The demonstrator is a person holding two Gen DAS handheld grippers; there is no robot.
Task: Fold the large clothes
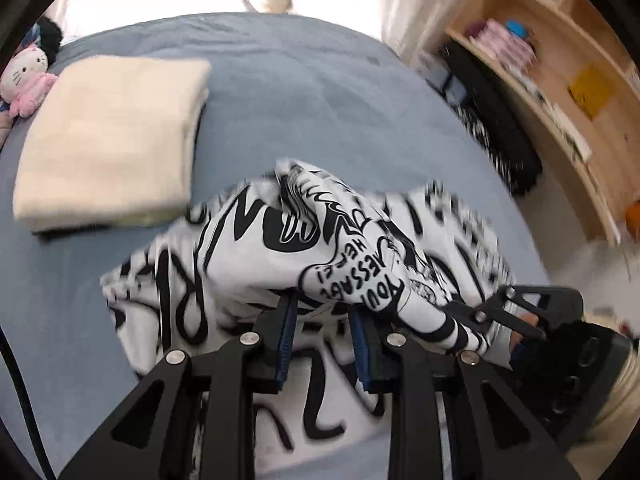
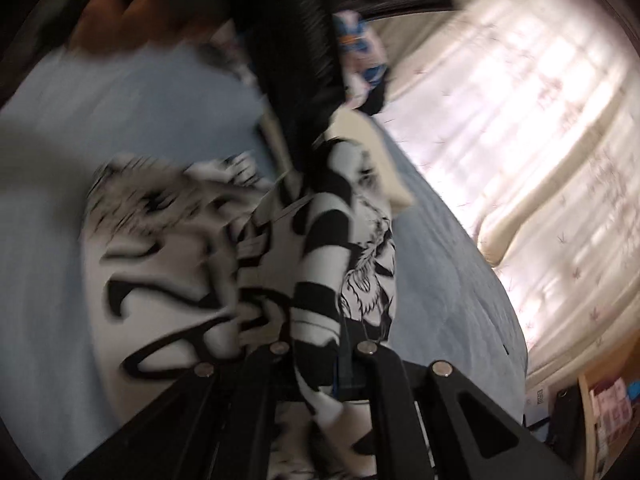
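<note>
A white garment with black graffiti print (image 1: 280, 240) lies bunched on the blue bed (image 1: 300, 100). My left gripper (image 1: 324, 304) has its jaws apart, with a fold of the garment draped over their tips; no grip shows. My right gripper (image 1: 480, 316) shows at the right of the left wrist view, holding the striped cuff. In the right wrist view my right gripper (image 2: 320, 344) is shut on the striped sleeve (image 2: 320, 248), and the garment body (image 2: 168, 260) hangs blurred to the left.
A folded cream blanket (image 1: 112, 140) lies on the bed at far left, with a plush toy (image 1: 24, 80) beside it. Wooden shelves (image 1: 560, 80) stand to the right. Curtains (image 2: 520, 140) hang beyond the bed. The left gripper's body (image 2: 296, 60) crosses the right wrist view.
</note>
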